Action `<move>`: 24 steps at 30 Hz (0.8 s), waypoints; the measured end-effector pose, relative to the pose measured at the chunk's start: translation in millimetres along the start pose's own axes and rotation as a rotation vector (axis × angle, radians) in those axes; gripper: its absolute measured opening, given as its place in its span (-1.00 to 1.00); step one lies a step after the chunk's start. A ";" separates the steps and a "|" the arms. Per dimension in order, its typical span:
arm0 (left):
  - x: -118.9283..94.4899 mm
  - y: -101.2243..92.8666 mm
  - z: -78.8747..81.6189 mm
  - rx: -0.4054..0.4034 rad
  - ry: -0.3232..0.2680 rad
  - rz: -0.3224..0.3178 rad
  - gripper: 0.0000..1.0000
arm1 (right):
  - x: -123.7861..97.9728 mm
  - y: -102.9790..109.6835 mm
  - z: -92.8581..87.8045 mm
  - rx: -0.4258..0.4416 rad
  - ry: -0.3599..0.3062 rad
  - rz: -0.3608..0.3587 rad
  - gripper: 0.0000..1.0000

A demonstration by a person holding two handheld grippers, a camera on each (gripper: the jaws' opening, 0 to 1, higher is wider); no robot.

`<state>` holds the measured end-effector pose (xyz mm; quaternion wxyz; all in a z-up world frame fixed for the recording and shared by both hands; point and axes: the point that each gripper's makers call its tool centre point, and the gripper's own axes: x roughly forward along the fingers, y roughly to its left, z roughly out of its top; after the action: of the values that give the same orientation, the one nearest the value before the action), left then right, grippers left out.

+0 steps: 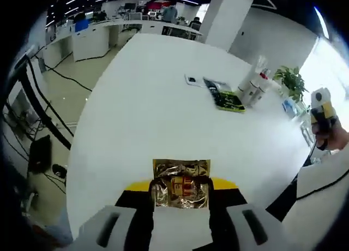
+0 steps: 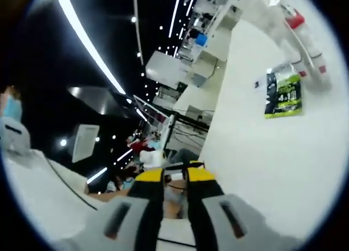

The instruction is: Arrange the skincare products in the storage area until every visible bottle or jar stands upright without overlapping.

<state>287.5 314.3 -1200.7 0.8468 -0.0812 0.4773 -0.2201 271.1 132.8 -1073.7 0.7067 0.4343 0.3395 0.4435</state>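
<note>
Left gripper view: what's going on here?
A person works at a white table with tongs in each hand. The left tongs are shut on a gold foil packet, held just above the near table edge. The right tongs are rolled sideways, jaws nearly together with nothing clearly between them. The bottles and a green sachet sit at the far side, untouched.

So the packet point(image 1: 180, 184) sits on the table point(image 1: 147, 109) at the near edge, right between the left gripper point(image 1: 181, 199) jaws. Way across the table from it there's a flat pouch point(image 1: 228, 100) lying down, with a bunch of bottles point(image 1: 254, 86) standing just beside it on its right, and a potted plant point(image 1: 290, 82) further right of those. The right gripper point(image 1: 323, 115) hangs off past the table's right edge, and in the right gripper view the pouch point(image 2: 283, 91) lies just below the bottles point(image 2: 297, 30).
</note>
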 end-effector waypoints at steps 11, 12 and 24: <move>6.2 -129.3 35.3 0.174 0.011 -0.254 -0.22 | 28.7 2.4 1.3 -0.030 -0.001 -0.018 -0.48; 9.2 -133.8 34.7 0.213 0.015 -0.253 -0.22 | 27.2 -9.9 0.1 -0.023 0.004 -0.079 -0.48; 19.4 -200.2 29.7 0.612 0.138 -0.302 -0.22 | 4.9 -44.3 -14.3 0.080 0.006 -0.190 -0.81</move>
<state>262.2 125.2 -1130.3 0.7556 0.1217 0.4278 -0.4808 275.3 131.6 -1120.3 0.7267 0.4264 0.3989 0.3619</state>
